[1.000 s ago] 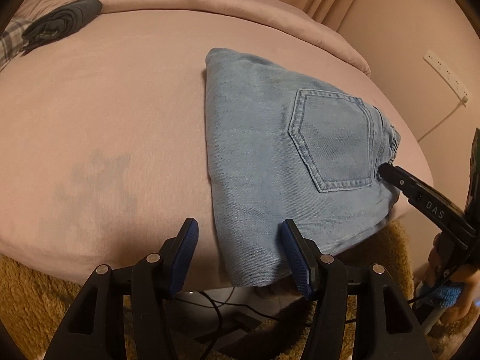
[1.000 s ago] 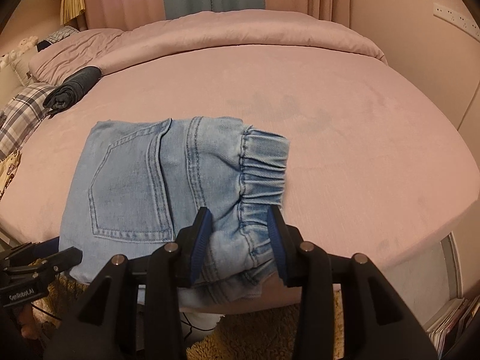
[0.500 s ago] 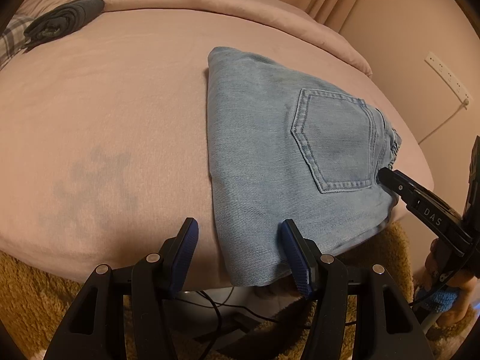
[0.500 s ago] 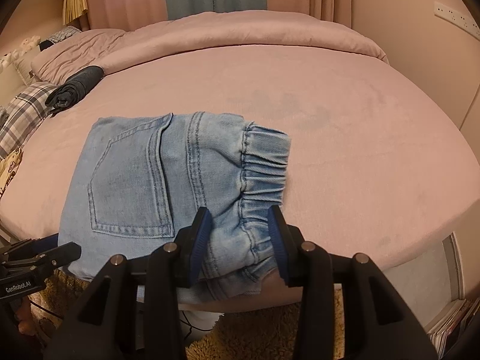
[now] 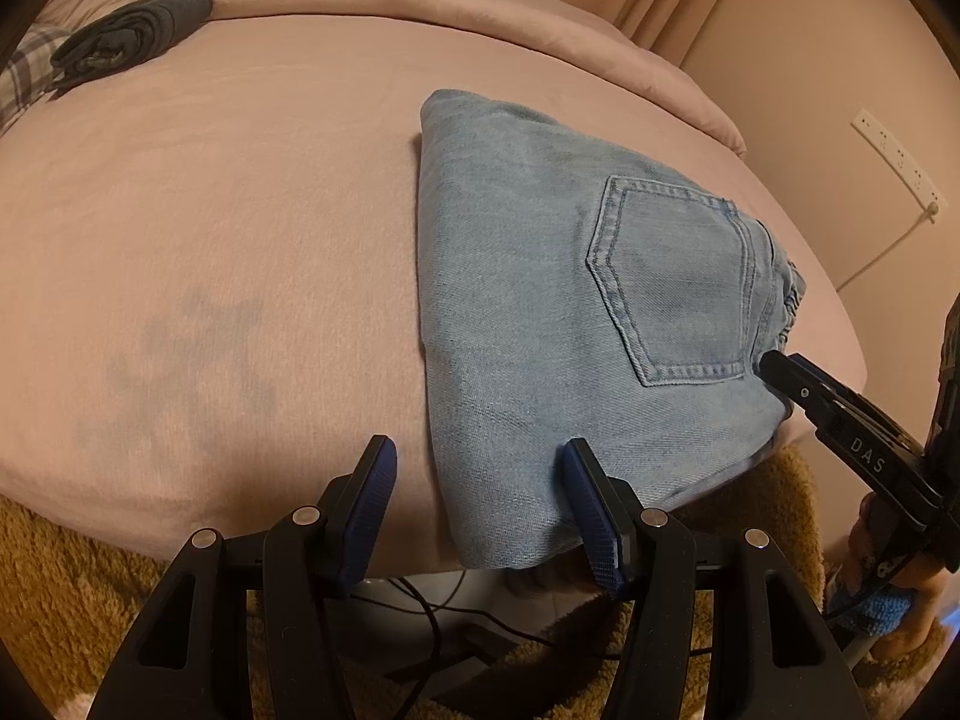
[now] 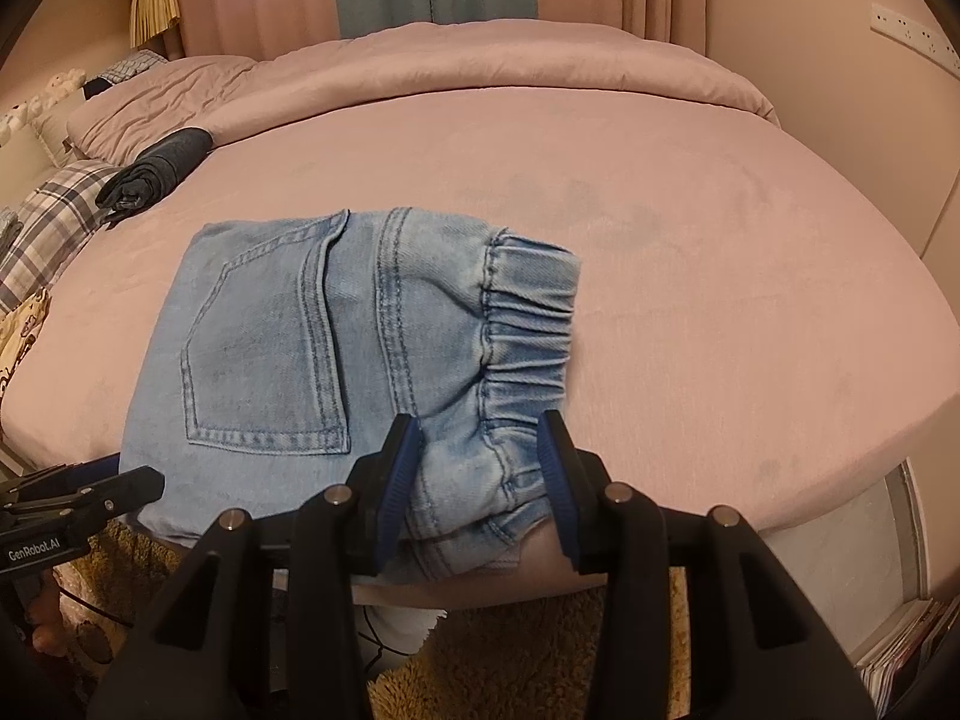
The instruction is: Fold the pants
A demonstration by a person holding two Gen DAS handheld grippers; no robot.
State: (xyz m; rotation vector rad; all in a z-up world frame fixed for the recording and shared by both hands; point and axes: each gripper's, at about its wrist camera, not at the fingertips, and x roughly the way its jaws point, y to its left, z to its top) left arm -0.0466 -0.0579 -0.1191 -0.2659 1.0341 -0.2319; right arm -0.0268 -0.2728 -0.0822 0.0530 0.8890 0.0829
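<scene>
The left gripper point(image 5: 480, 504) is low and near, with its two blue fingers point(image 5: 591, 519) wide apart and nothing squeezed between them, and the right gripper point(image 6: 480, 474) beside it on the right also has its fingers point(image 6: 399, 480) spread apart.

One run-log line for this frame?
jeans: folded, pocket up, at bed edge | left claw: open at near corner | right claw: open at waistband
</scene>
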